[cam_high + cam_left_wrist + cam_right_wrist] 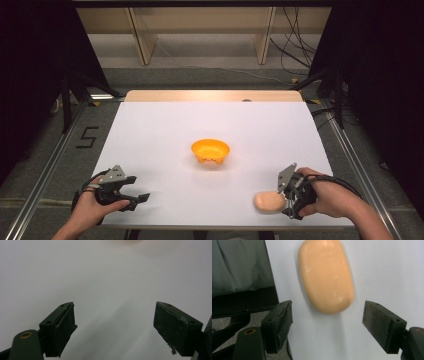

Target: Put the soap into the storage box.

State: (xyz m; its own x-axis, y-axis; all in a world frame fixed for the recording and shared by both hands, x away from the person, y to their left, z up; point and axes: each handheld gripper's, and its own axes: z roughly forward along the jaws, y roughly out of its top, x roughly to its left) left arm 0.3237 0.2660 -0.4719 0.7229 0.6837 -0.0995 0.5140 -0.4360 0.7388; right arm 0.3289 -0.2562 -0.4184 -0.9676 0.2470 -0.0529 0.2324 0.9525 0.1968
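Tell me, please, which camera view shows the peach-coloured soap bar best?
The right gripper view: the soap bar is close and large, lying ahead of the open gripper. The high view shows it small; the left gripper view catches a pale sliver at its top edge.

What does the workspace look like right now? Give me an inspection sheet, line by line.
Surface: white table top, flat, with a bare wooden strip at the far edge.
Job's things: peach oval soap bar lying on the table near the front right edge; orange bowl upright mid-table, apart from the bar.
Clutter: nothing seen.
Tongs: right tongs open, pads either side of the bar's near end, not pressing it; left tongs open over bare table at the front left.
Cables: a black cable loops from each pair of tongs; loose black cables lie on the floor at the far right.
Surroundings: grey floor, wooden shelving behind, dark curtains at both sides.
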